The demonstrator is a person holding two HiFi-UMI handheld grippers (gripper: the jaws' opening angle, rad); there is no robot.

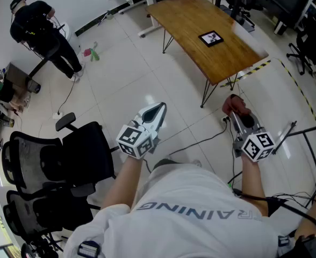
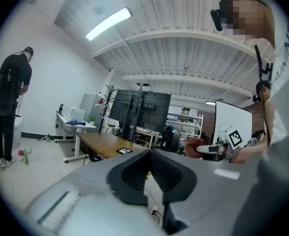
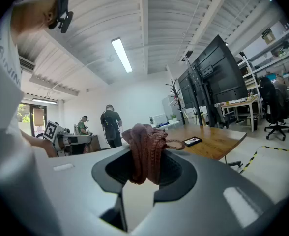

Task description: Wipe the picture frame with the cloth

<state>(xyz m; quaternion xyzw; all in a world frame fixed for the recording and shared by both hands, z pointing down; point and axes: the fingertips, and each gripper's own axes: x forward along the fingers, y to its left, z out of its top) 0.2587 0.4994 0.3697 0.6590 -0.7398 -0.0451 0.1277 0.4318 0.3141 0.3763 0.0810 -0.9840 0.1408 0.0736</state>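
A small black picture frame (image 1: 211,38) lies flat on the wooden table (image 1: 190,20), well ahead of both grippers; it also shows small in the left gripper view as the frame (image 2: 124,151) and in the right gripper view as the frame (image 3: 192,141). My right gripper (image 1: 234,105) is shut on a bunched reddish-brown cloth (image 3: 145,151), which sticks out of the jaws as a dark red lump (image 1: 235,106). My left gripper (image 1: 157,112) is shut with nothing between its jaws (image 2: 149,154). Both are held in the air short of the table.
Black office chairs (image 1: 66,160) stand at the left. A person in black (image 1: 40,31) stands at the far left. Cables (image 1: 212,138) run over the white floor below the grippers. Yellow-black tape (image 1: 255,69) marks the floor by the table's near end. More desks and monitors lie beyond.
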